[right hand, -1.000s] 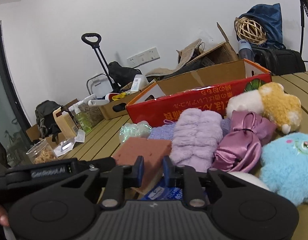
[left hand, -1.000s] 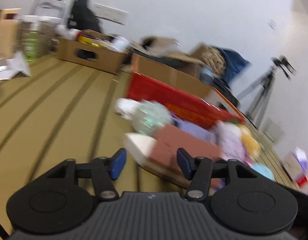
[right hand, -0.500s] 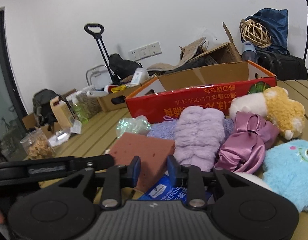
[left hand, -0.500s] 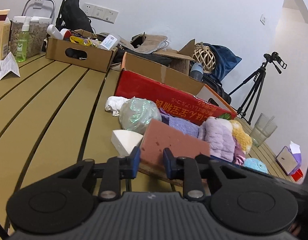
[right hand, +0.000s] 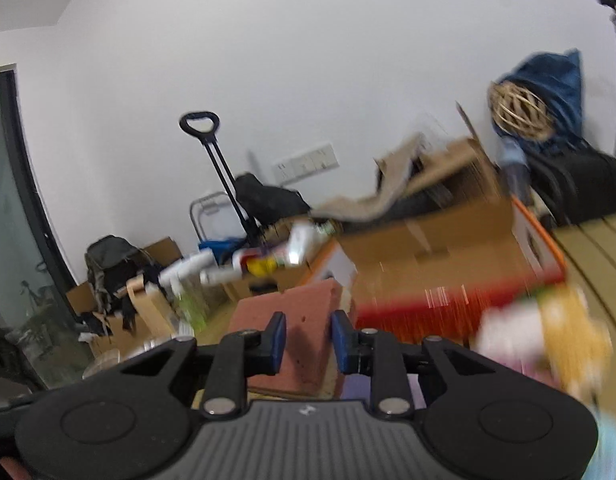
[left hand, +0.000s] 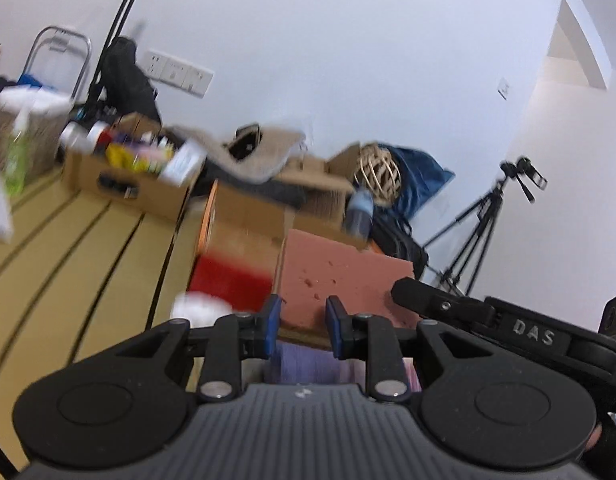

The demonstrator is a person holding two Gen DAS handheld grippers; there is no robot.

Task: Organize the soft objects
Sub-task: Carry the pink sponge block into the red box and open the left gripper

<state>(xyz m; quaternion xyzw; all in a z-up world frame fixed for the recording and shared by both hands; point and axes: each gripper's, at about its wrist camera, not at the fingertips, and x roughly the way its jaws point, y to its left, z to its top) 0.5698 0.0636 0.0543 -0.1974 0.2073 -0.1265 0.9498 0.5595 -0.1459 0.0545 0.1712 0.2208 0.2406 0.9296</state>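
A reddish-brown sponge block (left hand: pixel 339 280) is held up off the table by both grippers. My left gripper (left hand: pixel 300 323) is shut on its near left edge. My right gripper (right hand: pixel 306 340) is shut on the same sponge block (right hand: pixel 300 320), and its black body shows in the left wrist view (left hand: pixel 487 316) at the sponge's right end. The red and cardboard box (right hand: pixel 447 276) stands behind the sponge, open at the top. Blurred plush toys (right hand: pixel 547 336) lie in front of the box on the right. A purple soft item (left hand: pixel 311 364) lies below the left gripper.
A slatted wooden table (left hand: pixel 88 248) stretches left. A cardboard box of bottles (left hand: pixel 128 176) stands at the back left. A wicker ball (left hand: pixel 377 172), a blue bag and a tripod (left hand: pixel 487 232) are at the back right. A white soft lump (left hand: pixel 200 308) lies by the red box.
Both grippers have lifted the sponge block up from the pile and tilted upward; the soft toys have dropped low in both views. The images are motion-blurred.
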